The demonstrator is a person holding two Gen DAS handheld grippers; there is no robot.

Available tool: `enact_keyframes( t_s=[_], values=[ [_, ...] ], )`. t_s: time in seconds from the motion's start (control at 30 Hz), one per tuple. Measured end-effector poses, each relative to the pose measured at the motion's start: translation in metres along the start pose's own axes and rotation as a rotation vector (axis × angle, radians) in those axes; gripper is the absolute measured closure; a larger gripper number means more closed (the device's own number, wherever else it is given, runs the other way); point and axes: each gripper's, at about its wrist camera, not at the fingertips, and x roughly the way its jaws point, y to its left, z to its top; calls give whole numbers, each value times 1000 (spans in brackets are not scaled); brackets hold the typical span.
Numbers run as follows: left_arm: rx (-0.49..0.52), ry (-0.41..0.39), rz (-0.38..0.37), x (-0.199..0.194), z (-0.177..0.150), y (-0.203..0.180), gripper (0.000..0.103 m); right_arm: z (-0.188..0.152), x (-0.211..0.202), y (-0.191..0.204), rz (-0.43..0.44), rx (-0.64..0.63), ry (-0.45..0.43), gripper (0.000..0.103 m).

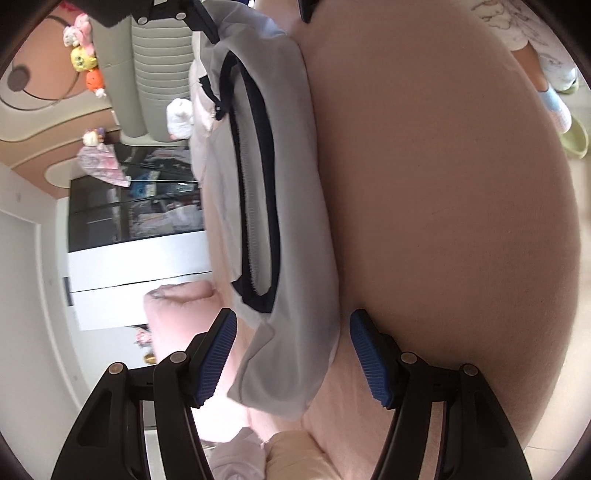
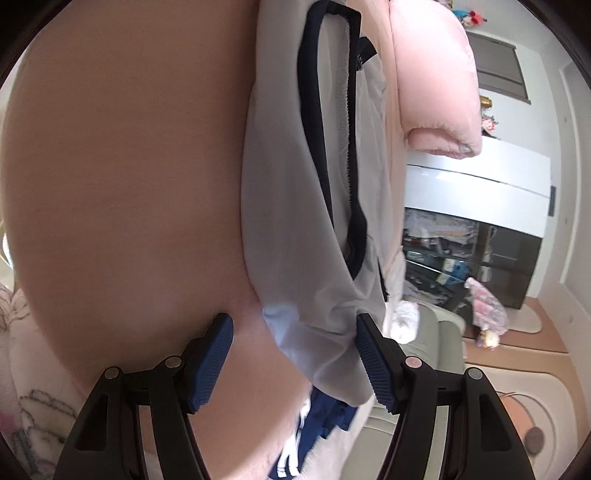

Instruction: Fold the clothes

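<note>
A light grey garment with a dark navy neckband (image 1: 288, 229) lies on the pink bed (image 1: 443, 206), stretched between the two grippers. My left gripper (image 1: 293, 356) is open, its blue pads (image 1: 216, 360) on either side of one end of the garment. In the right wrist view the same grey garment (image 2: 306, 206) runs up the frame. My right gripper (image 2: 293, 356) is open around its lower end, the right pad (image 2: 373, 363) touching the cloth. The right gripper's body (image 1: 173, 14) shows at the far end in the left wrist view.
A pink pillow (image 2: 436, 77) lies beside the garment. A navy and white garment (image 2: 314, 432) lies under the right gripper. A black and white cabinet (image 1: 136, 236) and a grey ribbed headboard (image 1: 159, 85) stand beyond the bed. The person's leg (image 1: 554, 92) is at the bed's other side.
</note>
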Motion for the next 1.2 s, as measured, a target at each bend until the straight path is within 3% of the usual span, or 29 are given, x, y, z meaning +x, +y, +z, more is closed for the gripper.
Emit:
enact_keyframes(
  t_s=[0.1, 0.23, 0.37, 0.63, 0.83, 0.97, 1.07, 1.2],
  values=[
    [-39, -15, -74, 5, -3, 12, 41, -2, 2, -1, 28, -11, -35, 36],
    [-15, -44, -104, 7, -3, 13, 41, -7, 3, -3, 71, -42, -81, 35],
    [-18, -57, -173, 14, -2, 25, 41, -13, 7, -9, 108, -53, -114, 26],
    [-1, -90, -240, 17, 2, 31, 41, -18, 15, -14, 144, -48, -150, 28],
    [-161, -76, -387, 31, -1, 53, 41, -24, 20, -25, 317, 19, -179, 51],
    [-313, -20, -579, 55, -2, 81, 41, -27, 35, -50, 494, 86, -198, 52],
    [-426, 24, -720, 75, -5, 98, 41, -28, 54, -75, 700, 205, -193, 52],
    [-627, 83, -901, 100, -13, 116, 47, -31, 74, -94, 877, 331, -200, 52]
  ],
)
